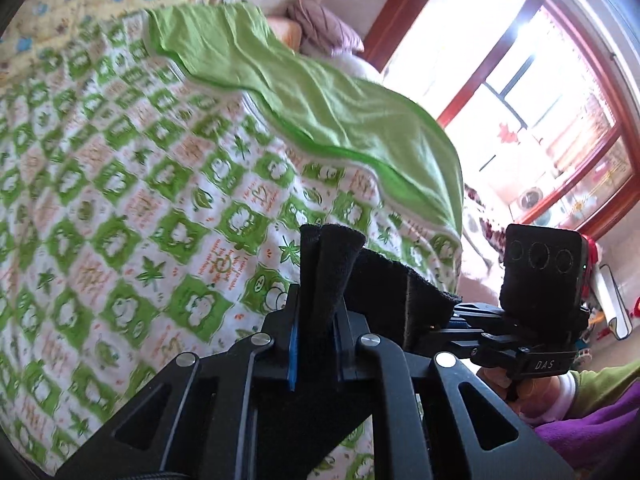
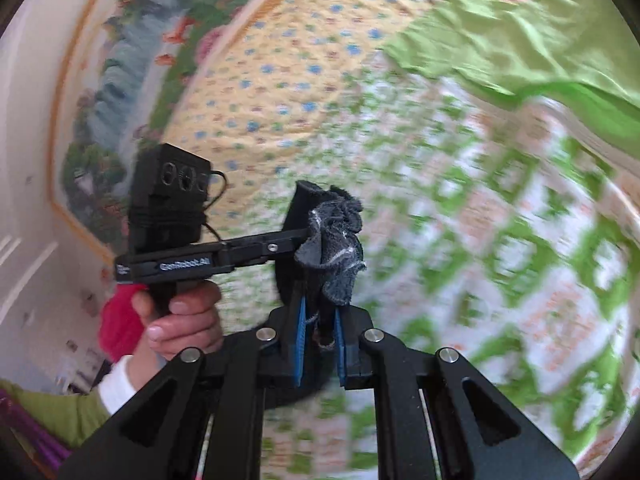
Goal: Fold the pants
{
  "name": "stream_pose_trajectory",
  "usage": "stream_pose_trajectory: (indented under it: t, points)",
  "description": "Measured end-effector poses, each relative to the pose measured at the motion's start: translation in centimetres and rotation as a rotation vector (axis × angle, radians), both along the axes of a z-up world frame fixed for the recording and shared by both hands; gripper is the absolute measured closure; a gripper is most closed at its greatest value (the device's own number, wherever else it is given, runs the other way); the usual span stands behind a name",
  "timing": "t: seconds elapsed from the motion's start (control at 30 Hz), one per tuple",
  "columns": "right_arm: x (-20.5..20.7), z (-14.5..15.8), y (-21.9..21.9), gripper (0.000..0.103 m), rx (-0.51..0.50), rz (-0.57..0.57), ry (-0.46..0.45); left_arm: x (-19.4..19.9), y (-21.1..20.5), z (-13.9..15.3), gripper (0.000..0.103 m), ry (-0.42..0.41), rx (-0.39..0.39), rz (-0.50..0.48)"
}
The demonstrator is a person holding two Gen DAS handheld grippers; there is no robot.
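Observation:
The black pants [image 1: 384, 284] hang in the air above the bed, gathered between both grippers. In the left wrist view my left gripper [image 1: 316, 304] is shut on a folded edge of the pants, the cloth standing up between its blue pads. The fabric runs right to the other gripper's body [image 1: 540, 276]. In the right wrist view my right gripper [image 2: 320, 312] is shut on a bunched, frayed end of the pants [image 2: 332, 240]. The left gripper's fingers [image 2: 280, 246] reach into the same bunch from the left, held by a hand [image 2: 184, 320].
A quilt with a green and white print [image 1: 120, 200] covers the bed below. A plain green blanket [image 1: 320, 100] lies across its far side, with a yellow flowered sheet [image 1: 60, 0] and a pillow [image 1: 324, 24] behind. A red-framed window [image 1: 520, 80] is at right; a landscape picture [image 2: 120, 80] hangs on the wall.

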State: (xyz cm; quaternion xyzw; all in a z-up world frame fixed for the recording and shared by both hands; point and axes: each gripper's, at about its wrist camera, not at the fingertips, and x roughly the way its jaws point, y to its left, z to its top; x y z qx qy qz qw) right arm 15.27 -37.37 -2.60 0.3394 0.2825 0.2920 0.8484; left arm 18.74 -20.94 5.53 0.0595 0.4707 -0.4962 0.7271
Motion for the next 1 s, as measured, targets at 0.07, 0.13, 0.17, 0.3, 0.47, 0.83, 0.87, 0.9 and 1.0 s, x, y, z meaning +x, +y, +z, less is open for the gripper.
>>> stream_pose_trajectory:
  t: [0.07,0.13,0.17,0.3,0.47,0.83,0.87,0.9,1.0]
  points:
    - [0.2,0.8,1.1,0.090,0.019,0.045,-0.027,-0.6,2.0,1.1,0.092,-0.021,-0.029,0.029]
    - [0.4,1.6,2.5,0.090,0.036,0.092,-0.049,-1.1,3.9,1.8,0.092,-0.036,-0.046,0.059]
    - [0.5,1.8,3.1,0.090,0.045,0.115,-0.056,-1.4,4.9,2.0,0.092,-0.044,-0.052,0.082]
    - [1.3,2.2,6.2,0.090,0.082,0.209,-0.060,-2.3,8.4,2.6,0.092,-0.059,-0.070,0.150]
    - [1.6,2.2,10.2,0.090,0.071,0.305,-0.050,-3.3,12.6,2.0,0.092,-0.064,-0.095,0.218]
    - [2.9,-1.5,16.7,0.090,0.002,0.452,0.042,-4.3,19.3,-3.4,0.093,0.019,-0.112,0.369]
    - [2.9,-1.9,17.1,0.090,-0.007,0.464,0.052,-4.4,19.7,-3.9,0.093,0.028,-0.116,0.377]
    - [2.9,-2.3,17.5,0.090,-0.014,0.477,0.064,-4.5,20.1,-4.4,0.093,0.039,-0.119,0.385]
    - [3.2,-3.2,18.1,0.090,-0.026,0.497,0.092,-4.6,20.7,-5.7,0.095,0.061,-0.121,0.403]
